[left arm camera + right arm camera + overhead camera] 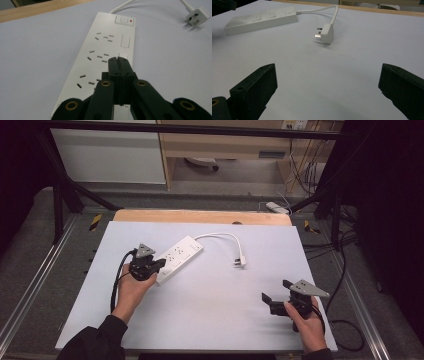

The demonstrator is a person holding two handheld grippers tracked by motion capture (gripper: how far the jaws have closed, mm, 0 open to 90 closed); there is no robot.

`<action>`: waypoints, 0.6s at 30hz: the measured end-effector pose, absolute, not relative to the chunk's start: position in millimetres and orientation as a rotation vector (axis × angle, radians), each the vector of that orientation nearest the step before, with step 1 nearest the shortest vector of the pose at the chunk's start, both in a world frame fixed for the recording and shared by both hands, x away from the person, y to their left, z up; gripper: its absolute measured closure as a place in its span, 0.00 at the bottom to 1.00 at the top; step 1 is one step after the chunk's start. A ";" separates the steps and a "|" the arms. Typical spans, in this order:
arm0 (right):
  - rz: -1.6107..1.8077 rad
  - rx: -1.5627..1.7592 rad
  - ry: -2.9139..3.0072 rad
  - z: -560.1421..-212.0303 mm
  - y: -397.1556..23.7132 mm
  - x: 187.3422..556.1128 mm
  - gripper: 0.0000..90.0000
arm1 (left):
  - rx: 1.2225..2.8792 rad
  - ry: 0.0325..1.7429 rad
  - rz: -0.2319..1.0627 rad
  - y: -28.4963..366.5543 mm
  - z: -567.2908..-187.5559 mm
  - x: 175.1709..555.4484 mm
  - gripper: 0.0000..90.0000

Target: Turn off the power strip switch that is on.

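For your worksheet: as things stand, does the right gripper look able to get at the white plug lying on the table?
Probably yes. The right gripper has its jaws wide apart and looks toward the plug, with bare table between them. The left gripper, jaws together, is over the power strip, off that path.

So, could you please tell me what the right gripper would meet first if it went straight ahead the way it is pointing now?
Probably the white plug. The open right gripper has bare table before it, and the plug lies roughly in line ahead, though depth is hard to judge.
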State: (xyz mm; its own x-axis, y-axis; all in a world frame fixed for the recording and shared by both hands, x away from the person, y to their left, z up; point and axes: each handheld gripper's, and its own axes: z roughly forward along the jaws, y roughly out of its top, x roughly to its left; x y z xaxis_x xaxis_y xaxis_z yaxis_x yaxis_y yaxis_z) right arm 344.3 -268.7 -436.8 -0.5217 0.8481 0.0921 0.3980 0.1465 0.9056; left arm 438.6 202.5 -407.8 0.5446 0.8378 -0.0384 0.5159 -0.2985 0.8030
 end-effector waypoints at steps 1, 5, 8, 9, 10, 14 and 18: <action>1.347 1.185 1.988 -436.9 -268.7 344.3 0.03 | 1.978 1.095 0.501 202.6 -408.9 438.7 1.00; 1.345 1.184 1.986 -436.7 -268.7 343.9 0.03 | 1.994 1.096 0.496 202.0 -413.0 438.9 1.00; 1.344 1.186 1.986 -436.9 -268.8 344.1 0.03 | 1.997 1.100 0.487 201.9 -414.9 438.6 1.00; 1.343 1.185 1.987 -436.9 -268.8 344.2 0.03 | 2.002 1.097 0.489 202.0 -415.5 438.6 1.00; 1.343 1.185 1.987 -436.9 -268.7 344.1 0.03 | 2.005 1.099 0.486 201.7 -416.1 438.4 1.00; 1.344 1.183 1.988 -436.9 -268.5 344.1 0.03 | 2.007 1.102 0.481 201.8 -417.7 438.3 1.00; 1.340 1.179 2.006 -438.6 -265.9 345.1 0.03 | 2.022 1.102 0.475 201.5 -420.8 438.3 1.00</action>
